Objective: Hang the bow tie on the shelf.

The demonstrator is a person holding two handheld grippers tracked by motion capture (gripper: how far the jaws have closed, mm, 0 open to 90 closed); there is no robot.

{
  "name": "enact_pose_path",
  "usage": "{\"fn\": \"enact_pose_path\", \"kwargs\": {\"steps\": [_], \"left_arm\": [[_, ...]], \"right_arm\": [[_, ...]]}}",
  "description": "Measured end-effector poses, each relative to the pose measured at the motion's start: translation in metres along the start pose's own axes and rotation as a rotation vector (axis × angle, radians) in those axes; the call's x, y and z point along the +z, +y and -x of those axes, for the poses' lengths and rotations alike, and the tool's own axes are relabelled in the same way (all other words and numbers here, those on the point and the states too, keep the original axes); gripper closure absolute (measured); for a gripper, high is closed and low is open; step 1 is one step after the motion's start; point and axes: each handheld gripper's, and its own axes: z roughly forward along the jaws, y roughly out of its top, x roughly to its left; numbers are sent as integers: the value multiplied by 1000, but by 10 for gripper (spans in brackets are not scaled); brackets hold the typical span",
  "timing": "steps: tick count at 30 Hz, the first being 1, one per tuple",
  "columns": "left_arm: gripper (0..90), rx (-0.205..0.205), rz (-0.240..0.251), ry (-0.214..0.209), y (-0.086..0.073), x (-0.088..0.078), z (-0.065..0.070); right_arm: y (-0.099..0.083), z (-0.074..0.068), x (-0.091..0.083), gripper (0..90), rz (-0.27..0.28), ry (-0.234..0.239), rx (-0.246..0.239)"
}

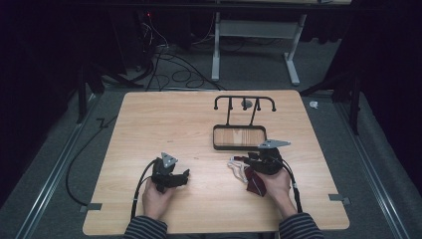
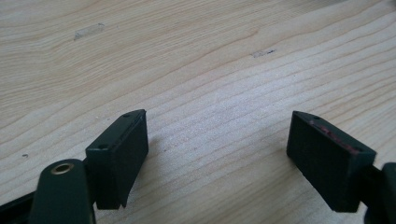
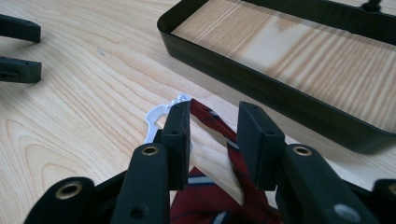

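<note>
Landmark = black tray (image 1: 239,148): shallow rectangular metal frame, rounded corners, thin matte walls, wood grain showing as its floor. It sits on the light wooden table (image 1: 149,124), right of centre. A black wire rack (image 1: 245,103) with curled hook ends rises from the tray's far side.

Right gripper (image 1: 247,160) sits just off the tray's near edge, close to its near-right corner, a grey three-cornered plate on top. In the right gripper view (image 3: 213,135) the jaws are partly spread, blocky black pads, and a dark red tie (image 3: 219,135) loops up between them. Fabric is a fine ribbed weave with thin white and navy stripes. A strip of it runs against the right-hand pad; the left-hand pad lies against the knot end. Can't tell whether the pads are really squeezing it. A white plastic clip (image 3: 159,119), thin and bracket-shaped, pokes out at the tie's tip, flat on the wood. From above, the rest of the tie (image 1: 254,183) bunches under the right hand, on the near side of the tray.

Left gripper (image 1: 185,175) is well off to the left of the tray and nearer the person, held low over bare wood. Left gripper view (image 2: 217,154): jaws spread wide, flat rectangular pads, only the pale planked grain of the tabletop between them. Reddish scuff along the top edge of the right-hand pad.

Striped sleeves at the near table edge.
</note>
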Motion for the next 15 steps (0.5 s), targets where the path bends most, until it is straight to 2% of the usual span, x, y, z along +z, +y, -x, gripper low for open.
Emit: {"fn": "enact_pose_path", "kwargs": {"steps": [15], "left_arm": [[211, 1, 0, -1, 0, 0, 0]], "right_arm": [[13, -5, 21, 668, -39, -3, -25]]}}
